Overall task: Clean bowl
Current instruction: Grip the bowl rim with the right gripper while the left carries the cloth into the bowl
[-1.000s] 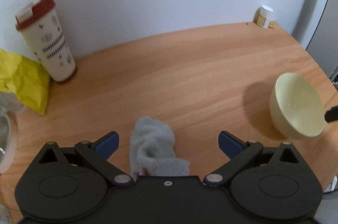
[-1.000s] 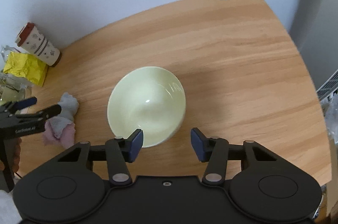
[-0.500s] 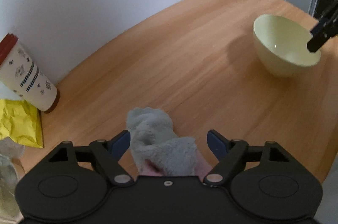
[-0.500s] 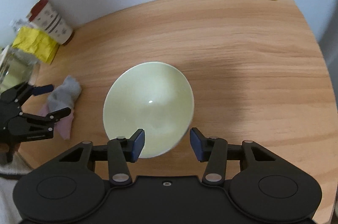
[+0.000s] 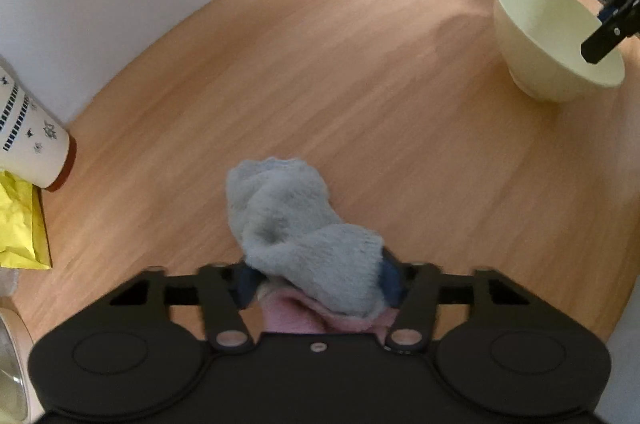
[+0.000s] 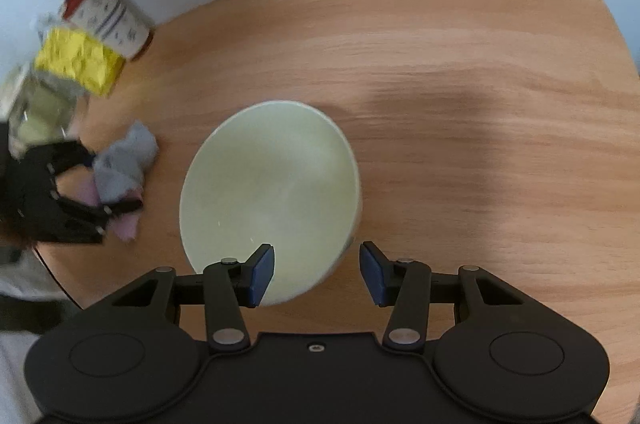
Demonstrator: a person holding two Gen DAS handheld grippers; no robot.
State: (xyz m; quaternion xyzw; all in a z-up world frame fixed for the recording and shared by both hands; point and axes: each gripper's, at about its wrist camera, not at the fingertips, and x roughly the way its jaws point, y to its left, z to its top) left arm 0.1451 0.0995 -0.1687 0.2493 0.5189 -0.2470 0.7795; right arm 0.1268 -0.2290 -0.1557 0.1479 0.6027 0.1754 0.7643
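Cloth pickup step, wiping not yet begun. Left gripper [image 5: 318,278] pinched narrow on grey-and-pink cloth [image 5: 296,224], lower centre of left view. Right gripper [image 6: 317,274] wide, straddling near rim of pale green bowl [image 6: 272,191], centre of right view; no contact visible. Next: carry cloth over to bowl [image 5: 552,35] at upper right, steady rim with right fingers. Bowl upright on wooden table [image 6: 480,103], glossy inside, no visible dirt.

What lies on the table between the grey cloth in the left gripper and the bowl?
Nothing: in the left wrist view only bare wooden table runs from the grey cloth to the bowl.
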